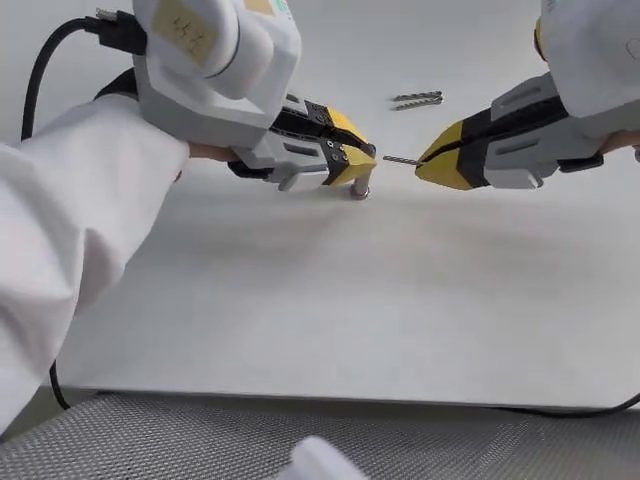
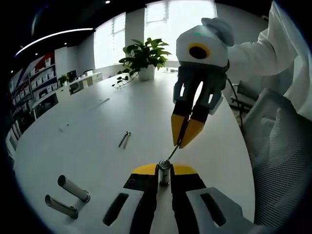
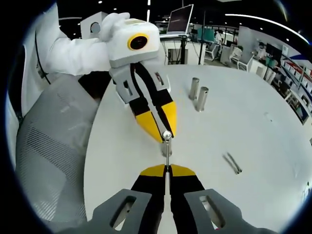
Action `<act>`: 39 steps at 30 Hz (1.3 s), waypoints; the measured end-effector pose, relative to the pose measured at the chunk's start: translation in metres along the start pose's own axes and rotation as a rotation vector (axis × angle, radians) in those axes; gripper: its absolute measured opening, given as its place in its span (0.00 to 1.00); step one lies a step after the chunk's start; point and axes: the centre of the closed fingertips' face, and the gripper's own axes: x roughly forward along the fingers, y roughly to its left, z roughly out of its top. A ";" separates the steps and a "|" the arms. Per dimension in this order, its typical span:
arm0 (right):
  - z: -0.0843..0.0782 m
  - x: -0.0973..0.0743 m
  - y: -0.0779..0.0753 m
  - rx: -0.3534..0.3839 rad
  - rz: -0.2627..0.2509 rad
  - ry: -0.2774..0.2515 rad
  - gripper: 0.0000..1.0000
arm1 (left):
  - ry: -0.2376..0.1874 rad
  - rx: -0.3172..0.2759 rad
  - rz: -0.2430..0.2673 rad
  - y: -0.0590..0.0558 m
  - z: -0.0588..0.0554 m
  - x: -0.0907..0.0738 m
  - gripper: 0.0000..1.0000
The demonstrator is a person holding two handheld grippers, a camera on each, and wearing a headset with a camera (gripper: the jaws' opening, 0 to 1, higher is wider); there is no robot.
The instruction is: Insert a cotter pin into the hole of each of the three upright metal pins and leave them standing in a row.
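Just right of centre, right gripper pinches cotter pin, aimed lengthwise at metal pin clamped in left gripper.

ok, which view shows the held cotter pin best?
Right gripper view: the cotter pin runs straight from the right tool to the metal pin. Left gripper view shows it slanted below that tool; head view, a thin stub.

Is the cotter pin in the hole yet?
Out: the tip of the cotter pin is just at the metal pin in the left gripper.
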 end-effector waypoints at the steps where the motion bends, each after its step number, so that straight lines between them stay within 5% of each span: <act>1: 0.001 0.001 0.000 -0.003 0.002 0.000 0.00 | 0.000 0.003 -0.002 0.000 0.000 0.000 0.07; 19: 0.010 0.012 -0.001 -0.048 0.033 0.013 0.00 | 0.026 0.030 -0.008 -0.007 -0.001 0.002 0.07; 31: 0.018 0.024 -0.006 -0.064 0.029 -0.003 0.00 | 0.020 -0.006 -0.013 -0.005 0.000 0.004 0.07; 35: 0.015 0.024 -0.010 -0.066 0.006 0.004 0.16 | 0.002 -0.026 -0.003 -0.006 0.004 0.005 0.07; 39: 0.012 0.020 -0.009 -0.058 0.008 0.009 0.13 | 0.000 -0.016 -0.005 -0.007 0.008 0.004 0.07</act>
